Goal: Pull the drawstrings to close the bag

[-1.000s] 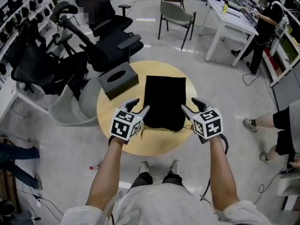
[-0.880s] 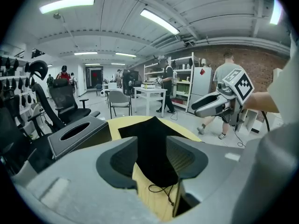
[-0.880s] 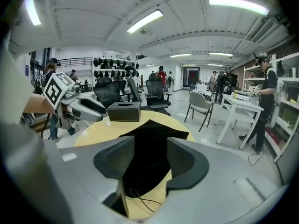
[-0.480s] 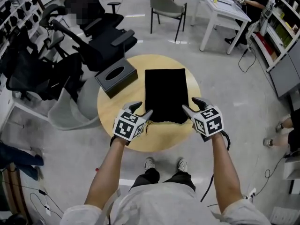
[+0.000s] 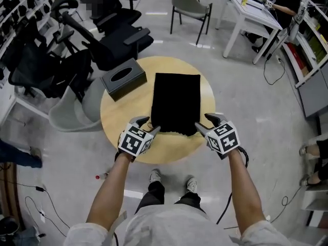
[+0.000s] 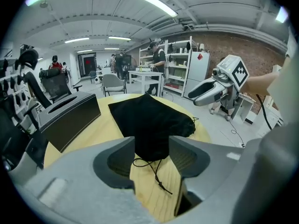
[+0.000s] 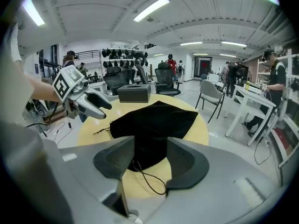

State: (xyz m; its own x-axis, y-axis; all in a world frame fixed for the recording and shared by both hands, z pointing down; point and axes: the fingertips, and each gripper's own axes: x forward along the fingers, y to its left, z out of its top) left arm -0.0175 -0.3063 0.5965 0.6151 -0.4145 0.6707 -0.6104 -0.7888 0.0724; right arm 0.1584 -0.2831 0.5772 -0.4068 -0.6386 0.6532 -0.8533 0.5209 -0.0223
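On the round wooden table (image 5: 115, 111), the black bag (image 5: 175, 101) lies flat. The left gripper (image 5: 149, 125) has just been opening its jaws, which loosely straddle a bag corner and the left drawstring (image 6: 156, 171). The right gripper (image 5: 204, 121) is likewise released over the right drawstring (image 7: 145, 178). In the head view both cords are too thin to make out.

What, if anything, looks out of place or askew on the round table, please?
Nothing stands out: the black bag lies flat, its drawstrings trailing loose at the near corners, and the tissue box sits upright beside it.
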